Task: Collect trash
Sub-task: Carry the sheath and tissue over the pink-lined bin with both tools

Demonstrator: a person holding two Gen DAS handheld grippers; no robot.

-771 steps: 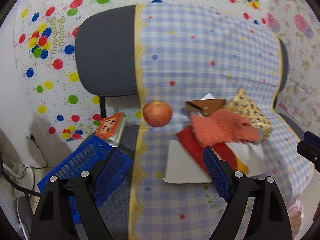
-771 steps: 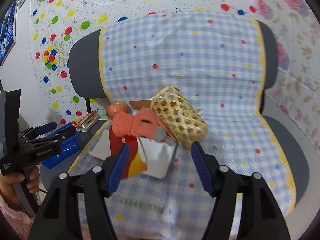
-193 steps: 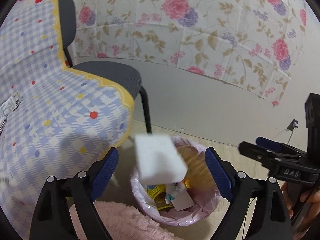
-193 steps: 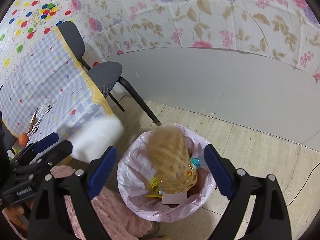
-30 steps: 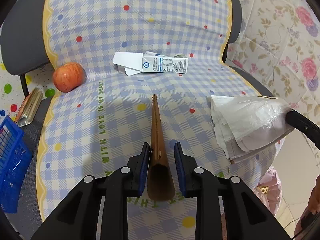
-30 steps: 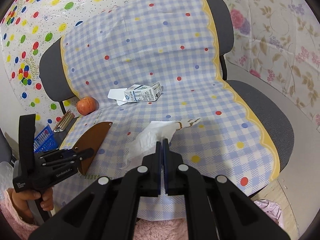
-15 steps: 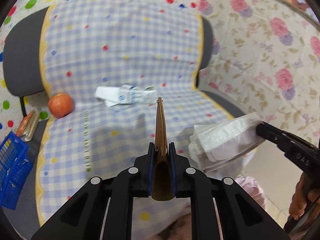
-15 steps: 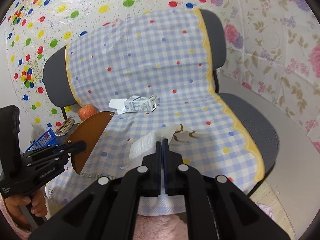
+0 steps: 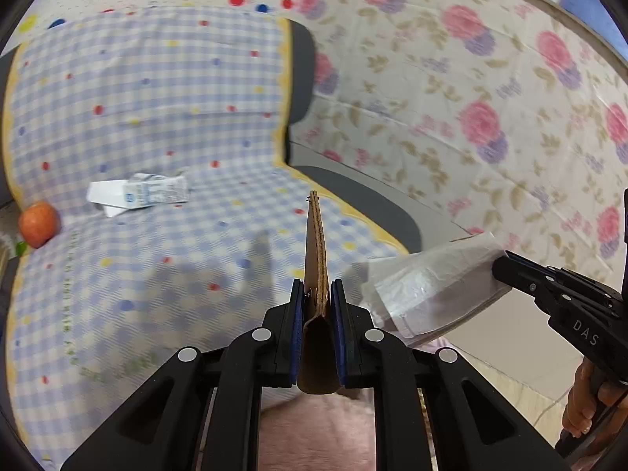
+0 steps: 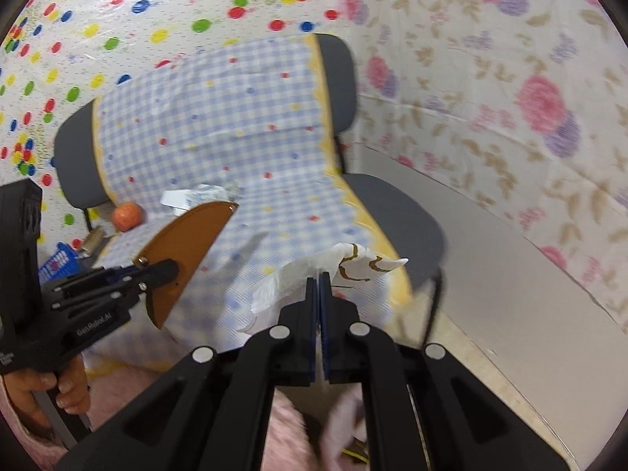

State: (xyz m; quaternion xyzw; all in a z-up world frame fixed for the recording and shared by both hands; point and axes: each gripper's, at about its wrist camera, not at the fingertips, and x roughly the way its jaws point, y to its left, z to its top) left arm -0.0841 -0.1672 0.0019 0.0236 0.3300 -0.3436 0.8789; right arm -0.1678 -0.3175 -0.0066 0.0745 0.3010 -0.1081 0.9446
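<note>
My left gripper [image 9: 317,298] is shut on a flat brown leather pouch [image 9: 315,251], held edge-on above the seat; it also shows in the right wrist view [image 10: 184,251]. My right gripper [image 10: 318,276] is shut on a white plastic bag with brown print [image 10: 314,274], seen in the left wrist view [image 9: 431,286] at the right. A flattened milk carton [image 9: 137,194] lies on the checked chair cover [image 9: 157,117].
An apple [image 9: 38,223] sits at the seat's left edge. A blue basket [image 10: 59,263] and a small packet [image 10: 92,241] are beyond it. Pink fluffy fabric [image 10: 282,431] lies below both grippers. Floral wall covering [image 9: 471,98] is to the right.
Both grippers have lifted and swung right, away from the seat, carrying the pouch and the bag. The floral wall now fills the right of both views.
</note>
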